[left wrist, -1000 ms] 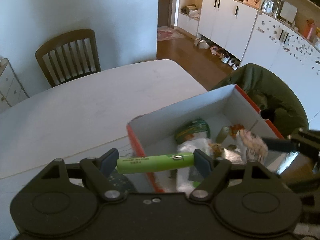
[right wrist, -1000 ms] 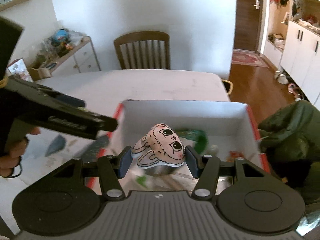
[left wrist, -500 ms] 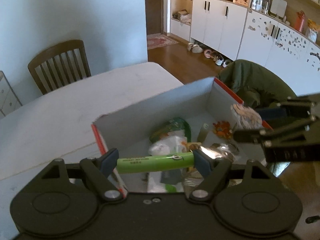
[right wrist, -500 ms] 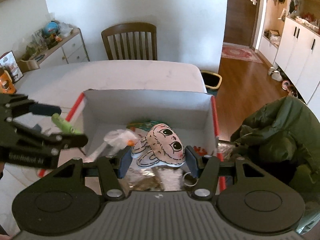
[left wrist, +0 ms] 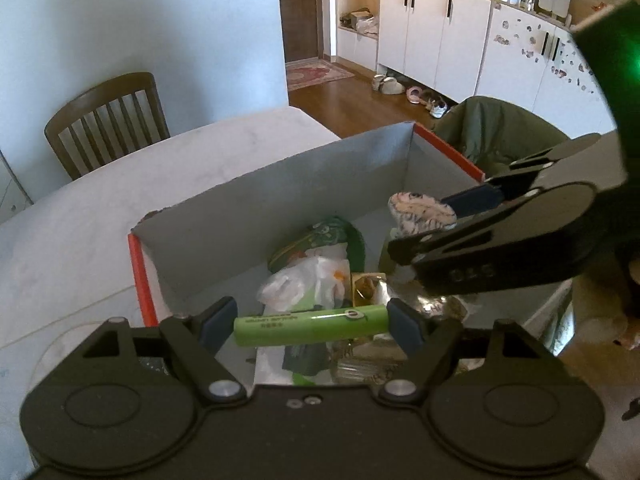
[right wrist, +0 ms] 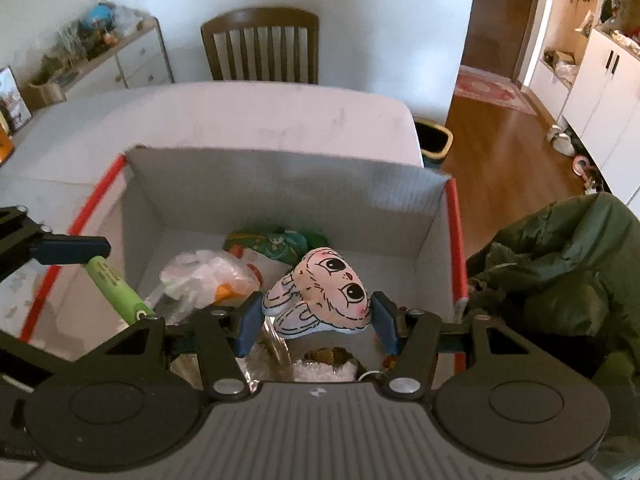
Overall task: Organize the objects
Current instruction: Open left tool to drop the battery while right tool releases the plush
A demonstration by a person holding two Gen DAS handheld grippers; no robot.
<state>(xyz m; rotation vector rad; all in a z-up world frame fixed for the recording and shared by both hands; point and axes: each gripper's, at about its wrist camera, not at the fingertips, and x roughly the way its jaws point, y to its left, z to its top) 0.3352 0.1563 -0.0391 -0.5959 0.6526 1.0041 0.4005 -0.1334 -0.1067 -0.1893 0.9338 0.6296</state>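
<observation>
My left gripper is shut on a green tube, held crosswise above the near left part of a grey cardboard box with red edges. My right gripper is shut on a pink bunny-face plush, above the box's right half. In the left wrist view the right gripper comes in from the right with the plush. The right wrist view shows the green tube at the left. Inside the box lie a clear plastic bag, a green packet and shiny wrappers.
The box sits on a white table. A wooden chair stands at the table's far side. A dark green jacket hangs right of the box. White cabinets and wooden floor lie beyond; a low dresser stands at the left.
Both grippers have moved in over the box and lower, each keeping its object. The right gripper with the plush now sits closer to the left one.
</observation>
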